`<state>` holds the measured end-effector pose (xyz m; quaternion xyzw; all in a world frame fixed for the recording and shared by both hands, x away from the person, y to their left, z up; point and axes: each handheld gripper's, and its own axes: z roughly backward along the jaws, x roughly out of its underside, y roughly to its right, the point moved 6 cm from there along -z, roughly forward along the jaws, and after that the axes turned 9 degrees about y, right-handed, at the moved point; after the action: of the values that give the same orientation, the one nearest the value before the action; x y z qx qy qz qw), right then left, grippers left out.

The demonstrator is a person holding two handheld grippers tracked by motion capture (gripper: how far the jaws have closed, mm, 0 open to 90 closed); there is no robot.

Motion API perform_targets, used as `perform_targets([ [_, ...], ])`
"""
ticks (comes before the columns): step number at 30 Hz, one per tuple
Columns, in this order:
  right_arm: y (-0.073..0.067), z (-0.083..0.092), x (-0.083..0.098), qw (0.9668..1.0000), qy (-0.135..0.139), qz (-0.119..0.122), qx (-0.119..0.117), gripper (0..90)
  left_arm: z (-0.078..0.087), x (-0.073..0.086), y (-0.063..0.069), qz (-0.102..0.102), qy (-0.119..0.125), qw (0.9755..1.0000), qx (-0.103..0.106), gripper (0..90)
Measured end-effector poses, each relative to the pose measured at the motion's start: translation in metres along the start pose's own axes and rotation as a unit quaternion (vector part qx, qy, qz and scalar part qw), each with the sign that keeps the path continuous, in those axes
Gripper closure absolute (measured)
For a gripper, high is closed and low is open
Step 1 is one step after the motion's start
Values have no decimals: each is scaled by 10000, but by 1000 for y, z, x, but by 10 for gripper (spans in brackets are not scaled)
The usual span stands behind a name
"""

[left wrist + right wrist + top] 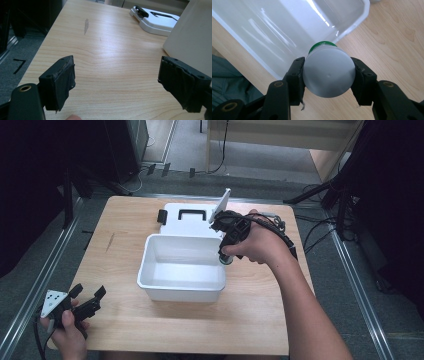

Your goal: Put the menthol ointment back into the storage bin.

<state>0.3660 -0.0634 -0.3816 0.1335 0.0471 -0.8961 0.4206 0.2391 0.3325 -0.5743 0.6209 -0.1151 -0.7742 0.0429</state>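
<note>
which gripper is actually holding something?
The right gripper, shut on a grey bottle at the white bin's edge; the left gripper is open over bare table.

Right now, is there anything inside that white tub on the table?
The white tub looks empty: its bare white floor and walls show. The right gripper holds a grey, green-ringed bottle at its right rim, hiding a small corner there.

Grey round-bottomed plastic bottle with green cap (328, 75): we see base end-on in right gripper view, body hidden behind it, label unreadable. In high view, bottle (226, 258) mostly covered by right gripper (227, 251) and hand; we make out only small tip. White rectangular plastic bin (287, 30): cut off by top and left picture edges there. White flat plastic lid with black handle (156, 21): partly hidden behind bin wall in left gripper view. Left gripper (117, 82): right jaw cropped by frame edge.
</note>
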Motion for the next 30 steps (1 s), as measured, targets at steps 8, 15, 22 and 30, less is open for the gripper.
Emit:
perform_targets([
  [8, -18, -9, -16, 9992, 36, 397, -89, 515, 0, 0, 0, 12, 0, 10000, 2, 147],
  [15, -25, -22, -20, 9955, 49, 933, -177, 515, 0, 0, 0, 2, 1, 10000, 8, 147],
  [22, -26, -37, -19, 9919, -24, 1257, -190, 515, 0, 0, 0, 8, -1, 10000, 10, 147],
  [30, -29, -57, -15, 9876, -143, 1546, -242, 515, 0, 0, 0, -7, -9, 10000, 7, 147],
])
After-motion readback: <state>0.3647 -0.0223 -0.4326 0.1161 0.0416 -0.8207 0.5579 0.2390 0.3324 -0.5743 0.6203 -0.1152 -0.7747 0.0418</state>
